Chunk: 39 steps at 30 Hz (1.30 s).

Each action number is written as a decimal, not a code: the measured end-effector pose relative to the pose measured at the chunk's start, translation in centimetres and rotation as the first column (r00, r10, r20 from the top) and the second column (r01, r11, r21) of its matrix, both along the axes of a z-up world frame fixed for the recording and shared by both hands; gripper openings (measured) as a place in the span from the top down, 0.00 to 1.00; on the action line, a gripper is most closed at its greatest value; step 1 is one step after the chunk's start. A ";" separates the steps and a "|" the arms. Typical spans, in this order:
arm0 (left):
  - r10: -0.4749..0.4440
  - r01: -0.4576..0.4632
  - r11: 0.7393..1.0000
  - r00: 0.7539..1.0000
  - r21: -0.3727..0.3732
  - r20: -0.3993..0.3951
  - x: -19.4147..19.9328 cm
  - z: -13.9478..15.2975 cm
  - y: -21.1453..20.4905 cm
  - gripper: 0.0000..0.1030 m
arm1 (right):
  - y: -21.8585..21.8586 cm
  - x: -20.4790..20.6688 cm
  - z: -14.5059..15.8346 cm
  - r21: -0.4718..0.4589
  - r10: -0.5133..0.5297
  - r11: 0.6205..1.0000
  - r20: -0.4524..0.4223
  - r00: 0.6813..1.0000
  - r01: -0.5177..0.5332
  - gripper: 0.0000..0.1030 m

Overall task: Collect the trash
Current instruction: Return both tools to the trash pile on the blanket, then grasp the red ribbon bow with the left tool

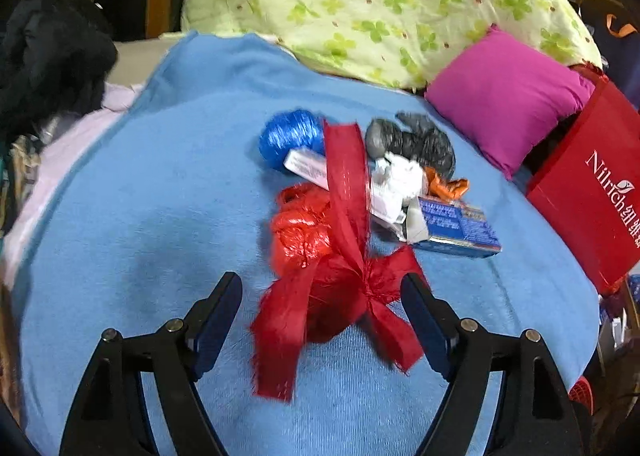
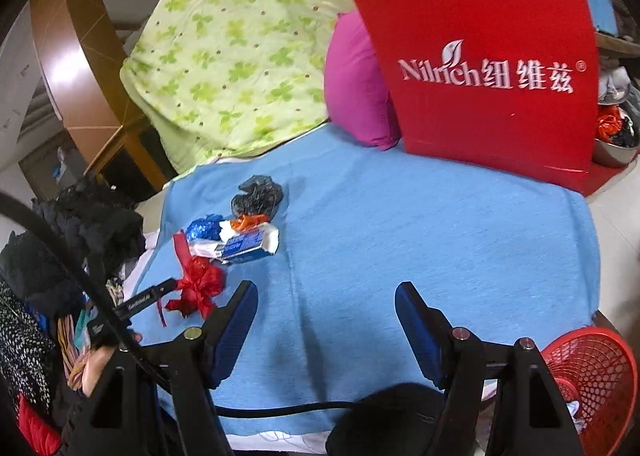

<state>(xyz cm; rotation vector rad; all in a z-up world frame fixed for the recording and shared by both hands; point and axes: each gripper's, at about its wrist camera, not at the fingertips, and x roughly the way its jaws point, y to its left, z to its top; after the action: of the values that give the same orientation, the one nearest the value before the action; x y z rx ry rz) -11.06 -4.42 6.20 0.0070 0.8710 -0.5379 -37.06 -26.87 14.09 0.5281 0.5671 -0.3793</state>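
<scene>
Through the left wrist camera I had the left tool spread wide, its jaws standing either side of the red ribbon bow at about six o'clock in the view but not closed on it, so nothing was pinched. Beyond the bow, toward twelve o'clock, the rest of the trash lay bunched on the blue blanket: a red plastic wad touching the bow, a blue foil ball, a black crumpled bag, a white crumpled paper, a scrap of orange wrapper and a blue carton at around two o'clock from the bow. The red bag stood at three o'clock, well apart from the heap. In the right wrist camera, the right tool was likewise spread and held nothing, hovering over bare blanket; the heap sat at ten o'clock from it, and I could see the left tool's tip beside the bow. A red mesh basket showed at four o'clock, off the blanket's edge, with something pale inside that I could not identify. I judged the job barely begun: every piece I could see lay uncollected, and the bow looked to be the first pickup.
</scene>
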 end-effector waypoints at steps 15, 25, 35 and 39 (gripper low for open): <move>-0.282 0.281 0.958 0.959 -0.052 -0.026 -5.5 -0.2 -3.4 0.21 | 0.6 0.2 -0.7 0.031 0.021 0.999 0.001 1.000 -0.021 0.28; -0.116 0.115 0.993 0.992 -0.020 -0.059 -2.0 -0.8 -4.1 0.21 | -0.2 -0.9 -1.1 0.057 0.003 0.998 0.018 1.000 -0.004 0.28; -0.142 0.145 0.989 0.985 0.023 -0.095 -1.9 -2.6 -5.0 0.68 | -0.3 -0.1 -1.8 0.065 0.007 0.998 -0.007 1.000 -0.007 0.28; -0.073 0.073 0.997 0.997 -0.032 -0.004 -3.2 0.1 -1.5 0.68 | 0.5 1.1 -2.0 0.053 0.038 0.998 -0.021 0.999 -0.037 0.28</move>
<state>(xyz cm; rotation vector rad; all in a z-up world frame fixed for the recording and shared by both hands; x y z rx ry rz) -14.30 -5.92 6.35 0.0087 0.8702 -0.6199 -35.93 -26.37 12.14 0.5639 0.6087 -0.3354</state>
